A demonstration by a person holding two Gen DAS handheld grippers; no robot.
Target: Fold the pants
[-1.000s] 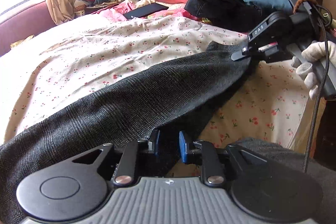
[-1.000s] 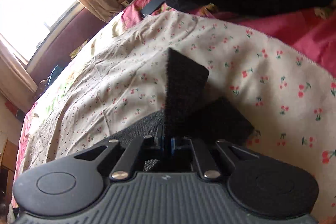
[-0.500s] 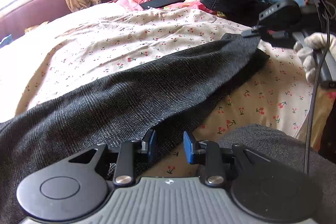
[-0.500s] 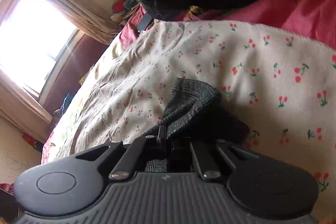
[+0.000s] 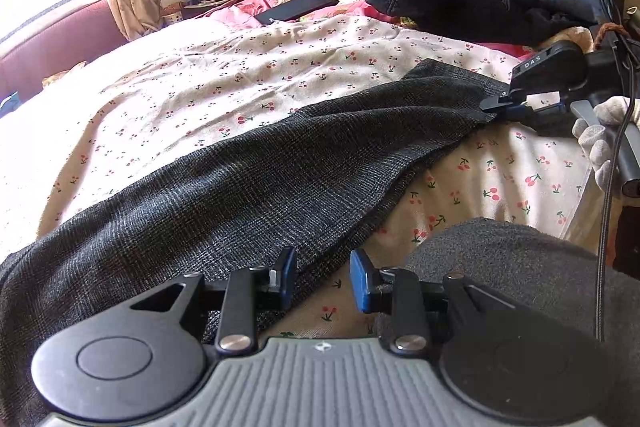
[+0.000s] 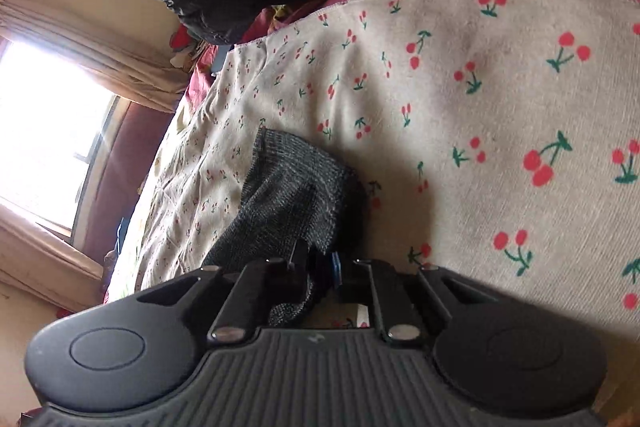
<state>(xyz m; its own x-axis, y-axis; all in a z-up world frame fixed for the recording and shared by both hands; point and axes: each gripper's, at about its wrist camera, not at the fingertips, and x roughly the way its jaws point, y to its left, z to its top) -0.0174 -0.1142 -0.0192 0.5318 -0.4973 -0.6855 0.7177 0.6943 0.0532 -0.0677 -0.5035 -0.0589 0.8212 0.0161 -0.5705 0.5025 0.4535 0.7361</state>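
Since a second ago the right gripper (image 5: pixel 505 103) has been coming down, laying the far end of the pants (image 5: pixel 248 187) onto the cherry-print sheet (image 5: pixel 224 75). Its jaws are opening, with the hem (image 6: pixel 296 187) still lying between them. The left gripper (image 5: pixel 323 281) is sitting open near the bed's edge, its left pad against the cloth, nothing pinched. The pants are stretching diagonally from near left to far right.
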